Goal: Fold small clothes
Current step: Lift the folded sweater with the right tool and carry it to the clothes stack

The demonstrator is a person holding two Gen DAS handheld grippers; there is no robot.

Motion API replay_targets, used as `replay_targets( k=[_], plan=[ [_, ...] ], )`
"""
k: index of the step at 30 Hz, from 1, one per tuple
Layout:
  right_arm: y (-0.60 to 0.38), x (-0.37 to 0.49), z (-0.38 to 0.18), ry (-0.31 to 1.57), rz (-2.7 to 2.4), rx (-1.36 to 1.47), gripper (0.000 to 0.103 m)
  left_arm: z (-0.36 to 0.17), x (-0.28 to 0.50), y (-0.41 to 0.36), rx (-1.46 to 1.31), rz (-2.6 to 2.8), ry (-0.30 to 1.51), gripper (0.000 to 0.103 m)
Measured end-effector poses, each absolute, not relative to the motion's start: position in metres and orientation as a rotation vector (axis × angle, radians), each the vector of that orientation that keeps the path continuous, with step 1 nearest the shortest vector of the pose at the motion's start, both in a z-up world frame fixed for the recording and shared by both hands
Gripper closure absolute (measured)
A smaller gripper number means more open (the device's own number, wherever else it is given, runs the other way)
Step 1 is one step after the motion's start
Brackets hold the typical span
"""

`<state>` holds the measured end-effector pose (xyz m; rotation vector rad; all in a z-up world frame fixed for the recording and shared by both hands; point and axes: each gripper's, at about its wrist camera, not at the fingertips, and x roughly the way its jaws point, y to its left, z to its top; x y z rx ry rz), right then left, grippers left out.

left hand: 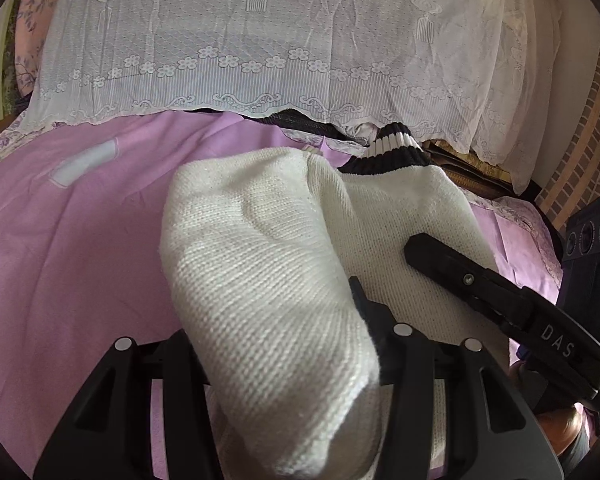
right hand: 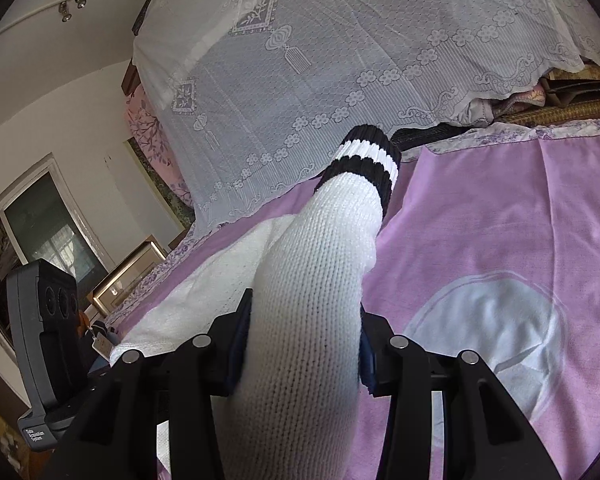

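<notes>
Above purple bedsheet (right hand: 499,220): both grippers angled down, left (left hand: 284,320) and right (right hand: 303,340) fingers clamping white sweater (left hand: 260,240).

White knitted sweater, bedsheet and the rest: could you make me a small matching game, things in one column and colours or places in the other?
Things:
1. knitted sweater
2. sleeve cuff
3. bedsheet
4. lace cover

Descriptions:
A. purple, with a pale round print
B. black with white stripes
C. draped over the pile at the far side of the bed
D. white, gripped by both hand-held grippers

Pairs: 1-D, 2-B, 3-A, 4-C
</notes>
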<state>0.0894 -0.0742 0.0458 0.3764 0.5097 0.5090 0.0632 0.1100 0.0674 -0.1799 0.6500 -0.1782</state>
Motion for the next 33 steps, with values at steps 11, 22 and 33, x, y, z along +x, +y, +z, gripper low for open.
replay_targets(
  k=[11,22,33],
  plan=[
    [0.027,0.055,0.077,0.471,0.666,0.327,0.058,0.106,-0.007,0.190,-0.144,-0.008,0.556,0.056],
    [0.156,0.022,0.104,0.451,0.838,0.269,0.058,0.134,-0.082,0.296,-0.167,0.188,0.472,0.056],
    [0.294,-0.006,0.146,0.432,1.047,0.234,0.058,0.180,-0.148,0.411,-0.188,0.395,0.386,0.057]
  ],
)
